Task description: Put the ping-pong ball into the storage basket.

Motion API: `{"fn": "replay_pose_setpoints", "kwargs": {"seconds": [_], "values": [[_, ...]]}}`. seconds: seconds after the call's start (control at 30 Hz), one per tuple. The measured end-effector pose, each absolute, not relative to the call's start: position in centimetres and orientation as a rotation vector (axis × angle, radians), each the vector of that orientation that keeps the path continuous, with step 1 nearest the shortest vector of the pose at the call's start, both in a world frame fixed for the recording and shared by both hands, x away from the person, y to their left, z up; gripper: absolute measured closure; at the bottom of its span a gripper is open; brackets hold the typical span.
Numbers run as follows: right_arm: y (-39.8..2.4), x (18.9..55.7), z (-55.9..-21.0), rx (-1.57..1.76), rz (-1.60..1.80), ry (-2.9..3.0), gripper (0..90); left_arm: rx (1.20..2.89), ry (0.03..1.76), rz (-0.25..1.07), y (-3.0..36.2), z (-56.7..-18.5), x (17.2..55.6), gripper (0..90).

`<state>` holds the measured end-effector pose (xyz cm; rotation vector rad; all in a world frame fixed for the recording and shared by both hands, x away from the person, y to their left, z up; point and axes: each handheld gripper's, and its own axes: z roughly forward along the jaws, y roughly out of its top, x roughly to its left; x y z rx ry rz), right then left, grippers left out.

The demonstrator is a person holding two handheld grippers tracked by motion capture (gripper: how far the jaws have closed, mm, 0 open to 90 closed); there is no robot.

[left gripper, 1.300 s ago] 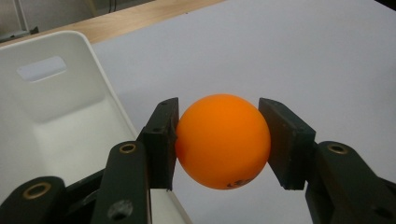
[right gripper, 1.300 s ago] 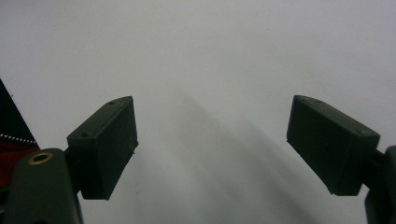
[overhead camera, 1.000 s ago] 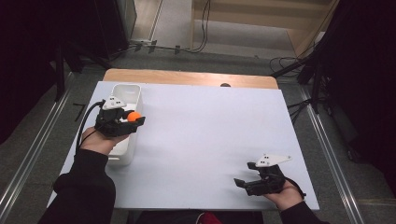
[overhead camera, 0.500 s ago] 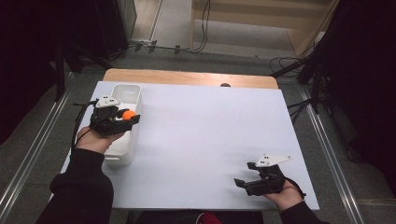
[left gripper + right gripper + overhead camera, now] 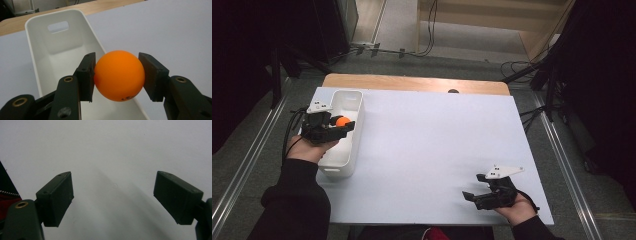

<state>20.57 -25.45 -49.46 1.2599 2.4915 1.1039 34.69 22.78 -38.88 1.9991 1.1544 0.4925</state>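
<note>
- An orange ball (image 5: 119, 75) is being held in the left claw (image 5: 343, 126), pinched at its widest line between the two black pads (image 5: 86, 76), over the white bin (image 5: 353, 98) that is standing along the left edge of the table (image 5: 437, 145).
- In the left claw view the ball is seen hanging above the bin's right-hand wall rather than over the middle of its floor, so a release from here is judged risky: the ball could be caught by the rim and sent rolling across the table.
- The claw is best carried a little further in, until the bin's floor is seen under the whole ball, and then lowered below the rim before the pads are parted.
- The opening is best done slowly and evenly, so that no sideways push is given to so light and round a thing.
- A short drop is advised; from higher up a bounce back over the low wall is likely.
- The right claw (image 5: 479, 194) is being rested near the table's near right corner, its pads wide apart with nothing between them, well away from the bin; it is judged to be idle for this step.
</note>
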Motion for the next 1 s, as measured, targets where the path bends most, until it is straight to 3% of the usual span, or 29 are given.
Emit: {"fn": "replay_pose_setpoints", "kwargs": {"seconds": [1.0], "values": [[-25.4,20.6,-49.5,1.257,1.098,2.492,14.9,1.999,1.254,0.515,24.3,-39.5,35.4,50.1]]}}
